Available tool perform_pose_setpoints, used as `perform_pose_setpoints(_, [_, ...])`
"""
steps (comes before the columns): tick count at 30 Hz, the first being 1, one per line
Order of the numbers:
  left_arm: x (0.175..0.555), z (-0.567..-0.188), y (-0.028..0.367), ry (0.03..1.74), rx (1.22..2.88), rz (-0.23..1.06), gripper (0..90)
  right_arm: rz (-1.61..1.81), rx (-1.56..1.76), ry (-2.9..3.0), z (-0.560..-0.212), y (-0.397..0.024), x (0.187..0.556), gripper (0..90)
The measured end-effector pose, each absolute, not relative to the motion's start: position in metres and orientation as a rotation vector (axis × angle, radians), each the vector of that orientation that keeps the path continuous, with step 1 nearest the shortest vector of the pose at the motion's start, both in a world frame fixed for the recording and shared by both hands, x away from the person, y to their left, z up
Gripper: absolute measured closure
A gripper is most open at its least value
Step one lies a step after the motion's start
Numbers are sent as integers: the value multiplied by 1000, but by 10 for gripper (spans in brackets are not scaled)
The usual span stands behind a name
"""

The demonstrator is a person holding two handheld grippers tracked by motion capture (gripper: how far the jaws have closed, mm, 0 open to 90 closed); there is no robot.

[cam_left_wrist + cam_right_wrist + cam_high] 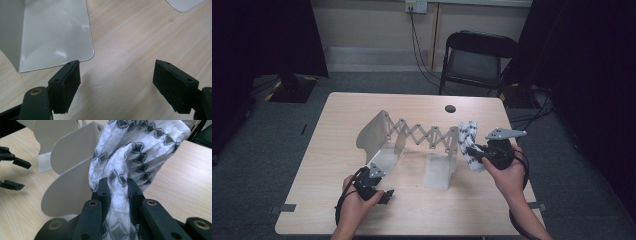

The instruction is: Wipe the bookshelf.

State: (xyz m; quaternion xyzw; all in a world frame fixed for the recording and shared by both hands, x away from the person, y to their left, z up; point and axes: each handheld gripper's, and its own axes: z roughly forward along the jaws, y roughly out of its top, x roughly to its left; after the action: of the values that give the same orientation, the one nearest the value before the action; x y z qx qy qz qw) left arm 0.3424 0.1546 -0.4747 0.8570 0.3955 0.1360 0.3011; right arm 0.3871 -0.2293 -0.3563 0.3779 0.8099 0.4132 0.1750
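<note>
Pale wood counter [337, 150]: my right gripper [476, 150] fingers are clamped on the patterned cloth [469, 142], long axis near upright beside the rack [412, 135]; my left gripper [384, 196] fingers stand apart.

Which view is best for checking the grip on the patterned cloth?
Right gripper view: the right claw is shut on a bunched fold of the patterned cloth, weave sharp. The high view has the cloth small, beside the rack.
</note>
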Motion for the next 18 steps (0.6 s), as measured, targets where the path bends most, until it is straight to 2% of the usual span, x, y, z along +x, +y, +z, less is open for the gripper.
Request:
perform_pose_setpoints(6, [342, -475, 153, 1052, 2266, 355, 221, 1133, 1071, 2325, -366, -224, 392, 777])
perform_pose_setpoints(18, [343, -475, 153, 1043, 2281, 356, 221, 1035, 1169, 2437, -431, -217, 396, 777])
